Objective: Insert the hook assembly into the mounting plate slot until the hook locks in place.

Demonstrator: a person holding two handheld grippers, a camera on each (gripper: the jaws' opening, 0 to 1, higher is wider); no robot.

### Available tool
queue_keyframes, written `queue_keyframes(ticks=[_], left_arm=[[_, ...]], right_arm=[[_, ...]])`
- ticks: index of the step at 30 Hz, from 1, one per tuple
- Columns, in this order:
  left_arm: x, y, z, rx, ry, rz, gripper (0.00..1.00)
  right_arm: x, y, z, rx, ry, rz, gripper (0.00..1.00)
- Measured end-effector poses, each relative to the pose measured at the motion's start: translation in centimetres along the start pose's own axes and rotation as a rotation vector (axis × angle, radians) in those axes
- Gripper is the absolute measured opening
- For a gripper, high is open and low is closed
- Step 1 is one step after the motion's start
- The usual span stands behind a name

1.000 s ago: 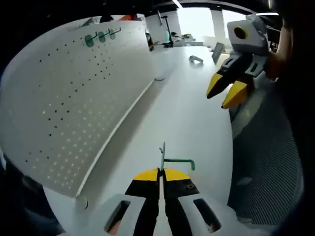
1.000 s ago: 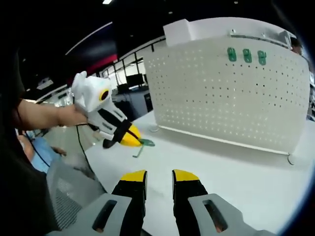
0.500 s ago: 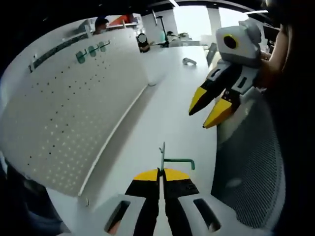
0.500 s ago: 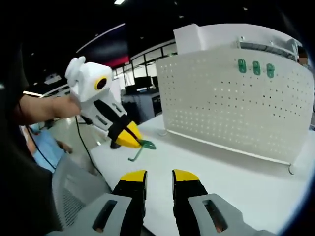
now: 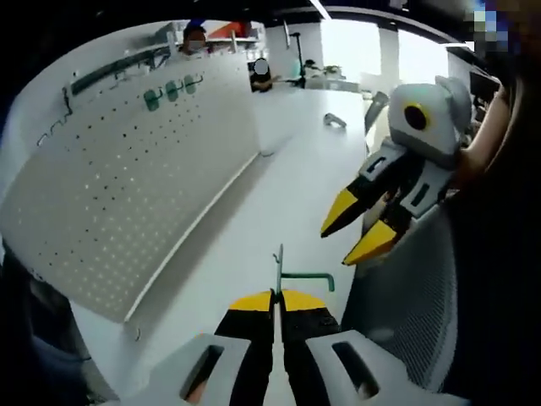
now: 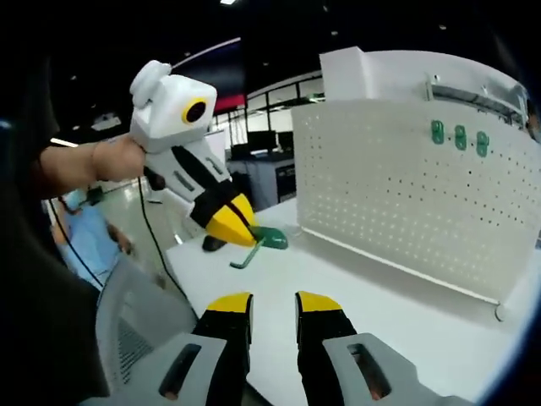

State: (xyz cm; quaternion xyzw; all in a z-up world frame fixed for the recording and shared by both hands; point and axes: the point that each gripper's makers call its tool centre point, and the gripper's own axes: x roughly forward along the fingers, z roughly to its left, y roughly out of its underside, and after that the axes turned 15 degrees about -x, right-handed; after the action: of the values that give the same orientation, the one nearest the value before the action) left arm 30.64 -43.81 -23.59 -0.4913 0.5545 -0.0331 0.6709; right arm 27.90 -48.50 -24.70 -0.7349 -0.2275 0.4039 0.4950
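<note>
L gripper (image 5: 274, 298): yellow-tipped black jaws pressed together, pinching the green bent-wire hook assembly (image 5: 292, 275) by its flat base. In the left gripper view the hook's thin upright part stands just above the jaw tips and its arm runs off to the right, bent down at the end. In the right gripper view the same L gripper (image 6: 239, 228) comes in from the left, held in a person's hand (image 6: 117, 158), with the hook (image 6: 259, 243) sticking out of its tips in the air above the white worktop (image 6: 355, 279), not touching it.

R gripper (image 6: 272, 302): jaws spread, parallel, a clear gap between the yellow tips, nothing in them. In the left gripper view it (image 5: 353, 237) hangs off the right, over the worktop (image 5: 279, 199) edge, tips pointing down-left, near the hook but apart from it.

The white perforated mounting plate (image 5: 127, 161) stands upright on the worktop, along the left in the left gripper view; in the right gripper view the plate (image 6: 406, 186) is ahead and to the right, well apart from the held hook. Three small green hooks (image 6: 460, 136) already sit in a row near its top edge; also seen at (image 5: 172, 90). A grey mesh chair back (image 5: 414, 313) sits at lower right, beside the worktop. People (image 5: 254, 72) sit far behind the plate, blurred.
</note>
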Motion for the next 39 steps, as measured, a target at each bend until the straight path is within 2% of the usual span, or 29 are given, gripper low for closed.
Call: queue_keyframes(ticks=[6, 12, 14, 16, 17, 21, 23, 25, 26, 27, 31, 37, 39], left_arm=[[-0.2, -0.2, -0.5, -0.060, 0.004, 0.015, 0.01], [0.2, -0.2, -1.1, -0.190, 0.030, 0.041, 0.01], [0.4, -0.1, -1.1, -0.262, 0.045, 0.056, 0.01], [0.4, -0.5, -0.9, -0.303, 0.042, 0.040, 0.01], [0.4, -0.1, -1.1, -0.339, 0.057, 0.069, 0.01], [0.7, -0.4, -0.9, -0.382, 0.063, 0.060, 0.01], [0.9, -0.2, -1.3, -0.422, 0.083, 0.081, 0.01], [1.1, 0.1, -1.4, -0.437, 0.085, 0.103, 0.01], [1.2, 0.6, -1.2, -0.405, 0.061, 0.130, 0.01], [1.3, 0.6, -1.1, -0.396, 0.056, 0.128, 0.01], [1.2, -0.1, -1.7, -0.512, 0.136, 0.109, 0.01], [1.1, 0.6, -1.4, -0.518, 0.126, 0.135, 0.01], [1.0, 0.8, -1.5, -0.530, 0.131, 0.140, 0.01]], right_arm=[[0.2, -1.1, 0.4, -0.052, -0.009, -0.013, 0.19], [0.6, -2.1, 0.5, -0.087, -0.013, -0.025, 0.19], [0.6, -2.3, 0.5, -0.095, -0.012, -0.029, 0.19], [0.7, -2.5, 0.4, -0.128, -0.012, -0.025, 0.18], [0.8, -2.6, 0.4, -0.141, -0.011, -0.025, 0.18], [1.1, -3.3, 0.2, -0.193, -0.006, -0.028, 0.18], [1.4, -3.6, 0.1, -0.201, -0.007, -0.034, 0.17], [1.7, -3.6, -0.1, -0.187, -0.013, -0.035, 0.16], [1.9, -3.6, -0.1, -0.193, -0.016, -0.032, 0.15], [2.0, -3.3, 0.0, -0.201, -0.022, -0.021, 0.15], [2.1, -3.0, 0.2, -0.211, -0.037, -0.006, 0.15], [2.2, -2.9, 0.4, -0.281, -0.040, 0.012, 0.11], [2.3, -3.0, 0.5, -0.353, -0.036, 0.019, 0.10]])
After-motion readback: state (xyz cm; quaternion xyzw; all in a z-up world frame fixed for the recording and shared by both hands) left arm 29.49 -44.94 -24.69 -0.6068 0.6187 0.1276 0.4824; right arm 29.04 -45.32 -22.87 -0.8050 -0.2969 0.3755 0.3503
